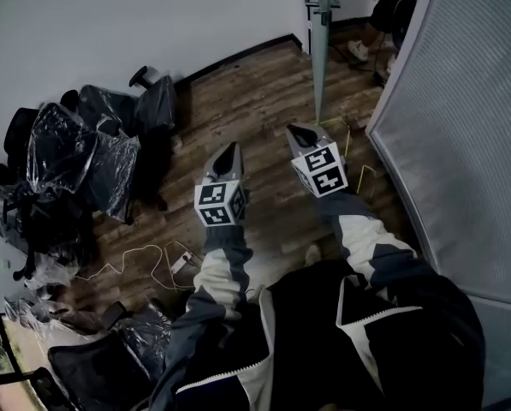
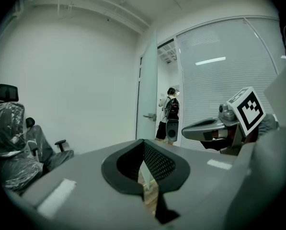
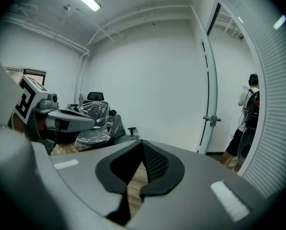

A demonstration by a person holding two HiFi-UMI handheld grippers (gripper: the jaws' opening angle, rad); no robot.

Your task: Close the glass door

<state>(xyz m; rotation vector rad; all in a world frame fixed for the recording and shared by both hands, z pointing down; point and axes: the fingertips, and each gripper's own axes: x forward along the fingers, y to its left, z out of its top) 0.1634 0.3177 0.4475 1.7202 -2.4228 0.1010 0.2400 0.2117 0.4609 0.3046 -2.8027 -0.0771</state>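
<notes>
The glass door (image 1: 321, 50) stands open, edge-on at the top of the head view, with a metal handle (image 1: 324, 5) on it. My right gripper (image 1: 296, 131) points at the door's foot and is shut on nothing, a short way off it. My left gripper (image 1: 231, 150) is level with it further left, also shut and empty. In the left gripper view the door (image 2: 147, 95) and its handle (image 2: 150, 115) are ahead, beyond my left gripper (image 2: 143, 142). In the right gripper view the door edge (image 3: 210, 90) stands right of my right gripper (image 3: 143, 143).
A frosted glass wall (image 1: 460, 127) runs along the right. Office chairs wrapped in plastic (image 1: 88, 157) crowd the left wall, with cables (image 1: 152, 264) on the wood floor. A person with a backpack (image 2: 169, 110) stands beyond the doorway.
</notes>
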